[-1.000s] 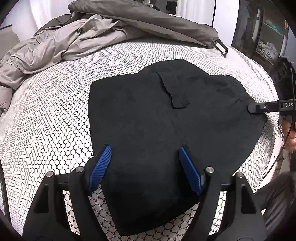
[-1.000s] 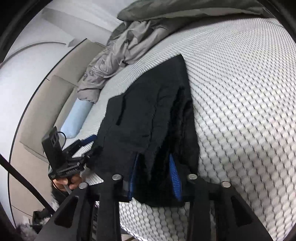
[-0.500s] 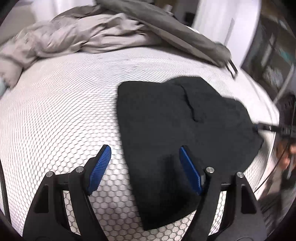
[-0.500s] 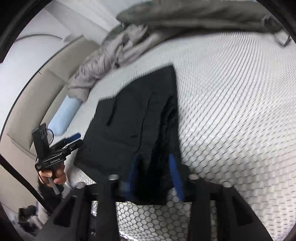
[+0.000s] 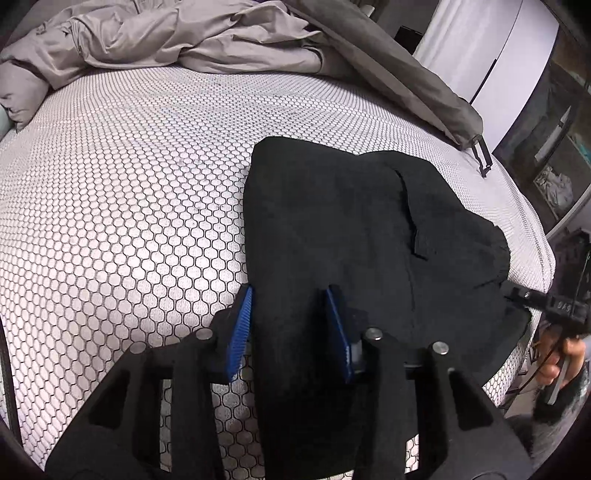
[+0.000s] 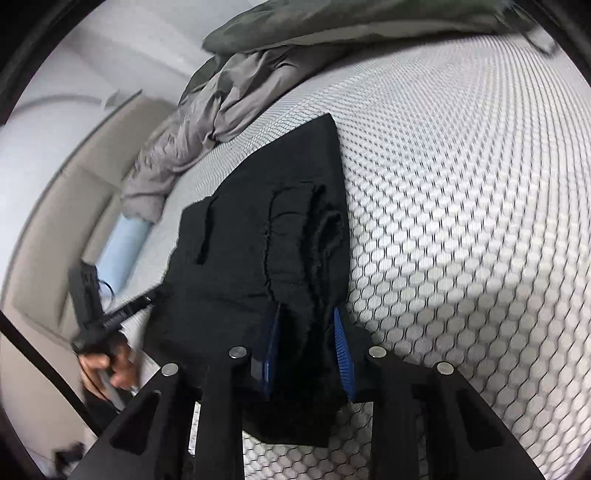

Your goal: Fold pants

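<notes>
On the honeycomb-patterned mattress point(image 5: 122, 206) lie folded black pants point(image 5: 351, 229), near its edge. Left gripper point(image 5: 291, 317) straddles one end of the fabric, jaws closing, blue pads astride the cloth. Right gripper point(image 6: 306, 343) straddles the stacked edges at the other end, jaws closing too. Grey duvet point(image 5: 166, 33) bunched beyond.

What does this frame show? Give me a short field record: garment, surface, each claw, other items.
garment: black pants, folded, lying flat near the bed's edge
surface: mattress with white honeycomb-pattern cover
left claw: closing, pants fabric between the blue pads
right claw: closing, bunched pants edge between the pads
other items: rumpled grey duvet at the far side; light blue pillow beside it
</notes>
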A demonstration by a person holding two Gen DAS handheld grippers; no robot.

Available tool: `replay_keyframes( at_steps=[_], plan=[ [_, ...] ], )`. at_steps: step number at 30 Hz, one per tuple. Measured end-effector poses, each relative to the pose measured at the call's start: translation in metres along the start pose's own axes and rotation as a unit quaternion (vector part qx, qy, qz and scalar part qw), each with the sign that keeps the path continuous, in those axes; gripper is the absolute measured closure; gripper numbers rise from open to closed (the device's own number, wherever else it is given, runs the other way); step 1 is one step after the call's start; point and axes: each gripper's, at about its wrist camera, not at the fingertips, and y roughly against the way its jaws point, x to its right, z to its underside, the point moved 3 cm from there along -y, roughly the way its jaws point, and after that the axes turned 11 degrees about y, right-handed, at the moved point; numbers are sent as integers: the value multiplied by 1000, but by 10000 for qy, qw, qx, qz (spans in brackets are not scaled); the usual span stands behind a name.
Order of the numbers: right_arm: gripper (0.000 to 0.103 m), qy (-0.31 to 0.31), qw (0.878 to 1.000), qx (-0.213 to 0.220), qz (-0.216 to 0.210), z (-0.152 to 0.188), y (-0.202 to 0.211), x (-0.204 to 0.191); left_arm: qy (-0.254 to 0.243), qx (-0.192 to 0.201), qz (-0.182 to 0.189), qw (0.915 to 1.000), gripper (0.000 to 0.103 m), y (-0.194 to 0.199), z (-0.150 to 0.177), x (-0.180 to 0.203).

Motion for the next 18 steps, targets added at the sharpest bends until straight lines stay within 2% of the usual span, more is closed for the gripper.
replay_keyframes(
  at_steps=[2,4,6,8,10,11,14,18],
  plan=[
    [72,-84,9999,65,-54,-5,7,0,-65,152,-253,9995,67,8,2,2],
    [72,-107,9994,284,142,-8,22,0,-404,479,-458,9970,67,25,11,14],
    [72,134,9983,513,261,-14,29,-18,-793,755,-392,9932,65,38,23,37],
    [72,631,9953,635,361,-17,27,-48,-1045,816,-198,9910,58,40,36,56],
    [71,1165,9906,527,485,-17,17,-73,-1434,761,-158,9866,55,33,50,78],
    [71,1482,9865,312,628,-14,4,-86,-1656,661,-182,9838,55,26,58,87],
    [72,1855,9788,-260,823,-7,-27,-92,-1928,440,-305,9798,54,10,72,102],
    [70,2487,9598,-293,1271,-2,-20,-97,-1977,502,-365,9783,42,9,80,106]
  ],
)
